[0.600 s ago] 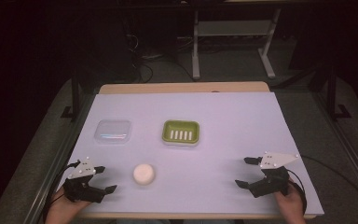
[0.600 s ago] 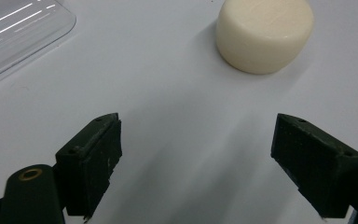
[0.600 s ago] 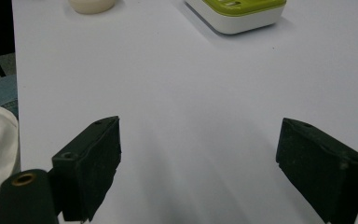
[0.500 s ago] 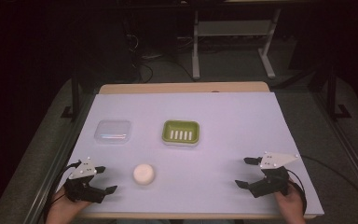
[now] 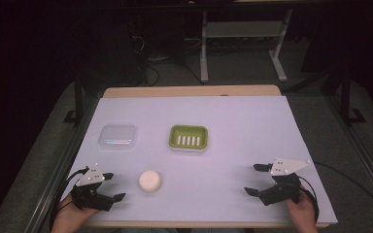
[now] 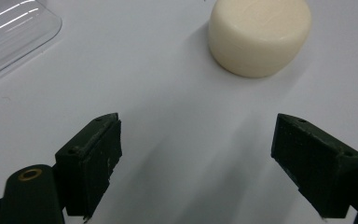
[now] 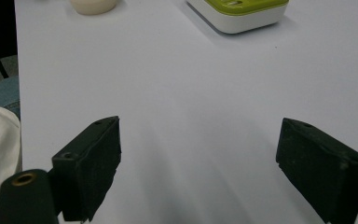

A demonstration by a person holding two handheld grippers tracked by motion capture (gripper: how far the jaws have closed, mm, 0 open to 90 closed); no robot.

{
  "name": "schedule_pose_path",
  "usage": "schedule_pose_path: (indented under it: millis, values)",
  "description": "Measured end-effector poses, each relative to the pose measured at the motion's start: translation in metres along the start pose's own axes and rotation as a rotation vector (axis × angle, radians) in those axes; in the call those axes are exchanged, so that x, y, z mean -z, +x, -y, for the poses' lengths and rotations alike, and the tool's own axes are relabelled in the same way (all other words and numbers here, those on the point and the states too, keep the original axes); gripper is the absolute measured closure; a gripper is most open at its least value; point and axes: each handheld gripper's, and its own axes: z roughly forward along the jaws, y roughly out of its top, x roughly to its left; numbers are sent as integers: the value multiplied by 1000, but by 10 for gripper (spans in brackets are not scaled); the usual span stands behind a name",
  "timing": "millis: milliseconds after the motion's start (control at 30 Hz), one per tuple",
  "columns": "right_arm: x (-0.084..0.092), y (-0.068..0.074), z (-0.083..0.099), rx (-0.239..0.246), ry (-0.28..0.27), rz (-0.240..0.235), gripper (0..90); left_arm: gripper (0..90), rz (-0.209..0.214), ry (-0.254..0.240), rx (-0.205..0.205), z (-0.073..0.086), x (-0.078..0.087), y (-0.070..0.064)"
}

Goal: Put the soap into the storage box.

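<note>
Here both grippers gape empty: left gripper [image 5: 110,187] has the soap [image 5: 150,180] at three o'clock, right gripper [image 5: 256,179] at four o'clock of the dish [image 5: 189,137]

The table [image 5: 252,121] is covered in a pale lilac-white sheet, with a tan wooden edge seen at the far side. A cream round soap [image 5: 150,180] is shown. The soap dish [image 5: 189,137] is coloured lime green with white slots and a white base. The lid [image 5: 118,136] is clear. Black jaws are seen on both grippers.
</note>
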Motion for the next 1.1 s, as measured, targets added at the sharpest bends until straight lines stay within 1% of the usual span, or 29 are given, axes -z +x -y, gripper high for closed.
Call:
schedule_pose_path:
  millis: [33,133,167,200,267,300,467,567,633,667,833,867,933,1033,1067,1100]
  values:
    - [0,0,0,0,0,1,131,156,-1,-7,4,0,-1,-1]
    - [0,0,0,0,2,0,131,156,-8,1,-8,-1,-1,-2]
    - [0,0,0,-1,4,0,131,156,-7,2,-6,-2,-2,-3]
    - [-1,0,0,0,4,-2,131,157,0,13,-15,-2,-3,-4]
    - [-1,0,0,2,3,-3,131,158,0,15,-16,-2,-5,-4]
    - [-1,0,0,4,4,-2,131,158,2,21,-23,-3,-5,-5]
    - [-1,0,0,-1,4,-3,131,158,9,13,-28,-5,-6,-6]
    - [-1,1,-1,2,4,-2,131,158,10,18,-43,-6,-6,-7]
    - [-1,1,-1,2,5,-4,131,160,12,19,-42,-6,-7,-7]
    - [-1,1,-1,3,7,-5,131,162,7,24,-49,-7,-7,-7]
    - [-2,1,-1,2,9,-5,131,163,17,20,-42,-8,-8,-9]
    - [-2,1,-1,3,9,-5,131,163,20,19,-52,-8,-8,-9]
    - [-2,1,-1,3,8,-5,131,163,27,16,-42,-9,-9,-10]
    - [-2,1,-1,4,7,-5,131,163,31,17,-49,-11,-10,-11]
    - [-2,1,-1,5,7,-4,131,163,35,22,-57,-12,-10,-11]
    - [-2,1,-1,5,7,-4,131,163,36,21,-54,-13,-11,-12]
